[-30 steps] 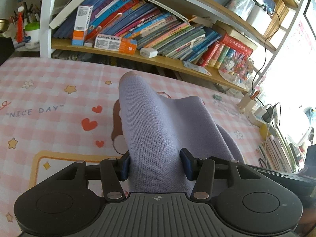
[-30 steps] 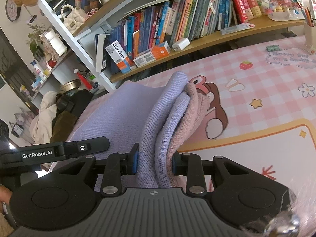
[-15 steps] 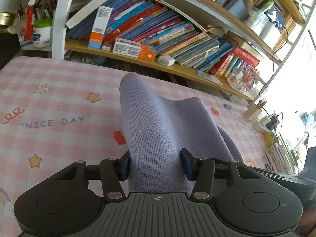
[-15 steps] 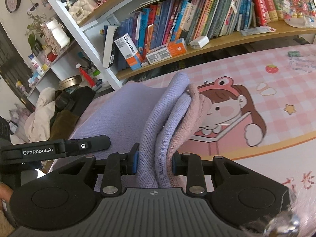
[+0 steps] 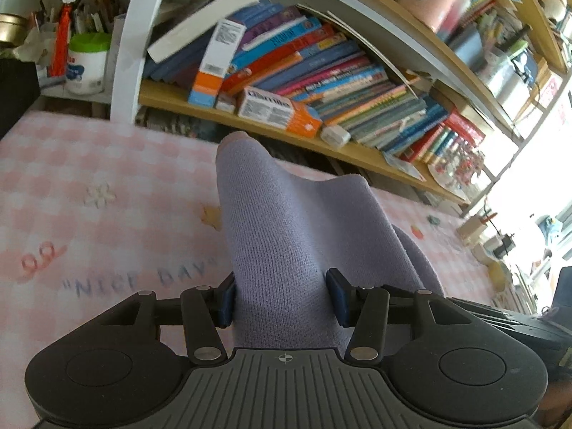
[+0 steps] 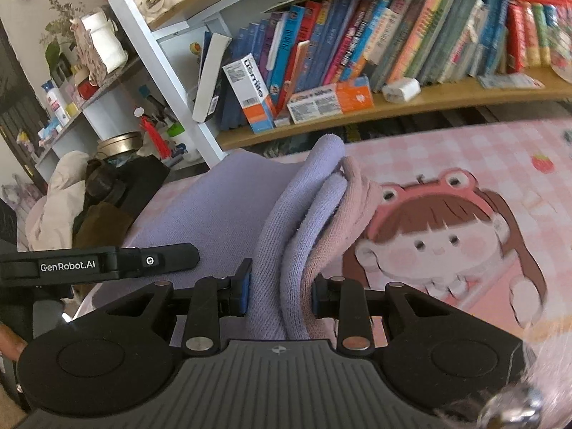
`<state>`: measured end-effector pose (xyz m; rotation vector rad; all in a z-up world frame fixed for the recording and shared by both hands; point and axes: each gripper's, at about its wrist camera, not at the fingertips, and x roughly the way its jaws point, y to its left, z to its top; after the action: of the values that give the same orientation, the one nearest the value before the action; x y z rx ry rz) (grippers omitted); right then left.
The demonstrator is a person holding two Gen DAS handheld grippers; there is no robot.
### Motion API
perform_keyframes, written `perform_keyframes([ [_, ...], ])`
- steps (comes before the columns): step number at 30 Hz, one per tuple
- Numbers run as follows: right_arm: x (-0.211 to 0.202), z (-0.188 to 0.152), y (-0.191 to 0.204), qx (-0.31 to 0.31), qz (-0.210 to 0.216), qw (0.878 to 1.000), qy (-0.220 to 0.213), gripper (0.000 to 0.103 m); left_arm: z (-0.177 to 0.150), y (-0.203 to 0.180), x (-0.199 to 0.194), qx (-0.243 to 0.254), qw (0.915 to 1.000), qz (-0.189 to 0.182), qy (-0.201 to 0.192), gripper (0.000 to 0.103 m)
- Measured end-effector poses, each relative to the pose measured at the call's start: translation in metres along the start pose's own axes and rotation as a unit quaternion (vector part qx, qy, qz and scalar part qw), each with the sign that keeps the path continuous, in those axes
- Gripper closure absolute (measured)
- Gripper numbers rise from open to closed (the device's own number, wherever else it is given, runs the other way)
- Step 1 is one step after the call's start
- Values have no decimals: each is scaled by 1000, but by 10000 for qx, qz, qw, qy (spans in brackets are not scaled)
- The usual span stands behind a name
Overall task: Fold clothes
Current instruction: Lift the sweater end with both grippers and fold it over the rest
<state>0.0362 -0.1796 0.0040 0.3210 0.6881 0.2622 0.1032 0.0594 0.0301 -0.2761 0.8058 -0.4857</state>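
A lilac knitted garment [image 5: 286,236] is held up between both grippers above the pink checked table cover [image 5: 89,178]. My left gripper [image 5: 282,296] is shut on a thick fold of it, and the cloth rises ahead of the jaws and drapes to the right. My right gripper [image 6: 280,295] is shut on a bunched edge of the same garment [image 6: 296,221], lilac outside with a pink inner layer [image 6: 352,211]. The cloth spreads left from there toward the left gripper's body [image 6: 100,262].
A bookshelf [image 5: 321,82] packed with books and boxes runs along the far edge of the table. A white shelf post [image 6: 157,68] stands at the left, with a pile of clothes and bags [image 6: 82,196] beside it. A cartoon girl print [image 6: 439,236] covers the table's right part.
Both grippers have carried the garment forward toward the bookshelf; the table print has slid back beneath them. Both grips are unchanged.
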Motion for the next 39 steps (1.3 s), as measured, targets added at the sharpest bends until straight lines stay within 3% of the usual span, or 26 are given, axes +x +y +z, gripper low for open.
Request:
perform_keyframes([
  [8, 57, 42, 8, -223, 50, 9996, -172, 76, 43, 36, 27, -78, 9996, 60, -282, 54],
  [16, 100, 64, 12, -369, 54, 9991, -216, 76, 58, 64, 47, -363, 9978, 167, -532, 54],
  [27, 128, 56, 3, -207, -53, 9997, -117, 76, 57, 82, 67, -430, 9978, 195, -459, 55],
  [35, 144, 50, -13, 82, -198, 9997, 131, 74, 49, 99, 85, -705, 9971, 293, -47, 53],
  [37, 146, 49, -14, 104, -220, 9996, 161, 71, 48, 103, 86, -767, 9967, 271, 3, 50],
  [39, 146, 47, -15, 130, -288, 9992, 226, 58, 47, 106, 85, -741, 9969, 249, 28, 49],
])
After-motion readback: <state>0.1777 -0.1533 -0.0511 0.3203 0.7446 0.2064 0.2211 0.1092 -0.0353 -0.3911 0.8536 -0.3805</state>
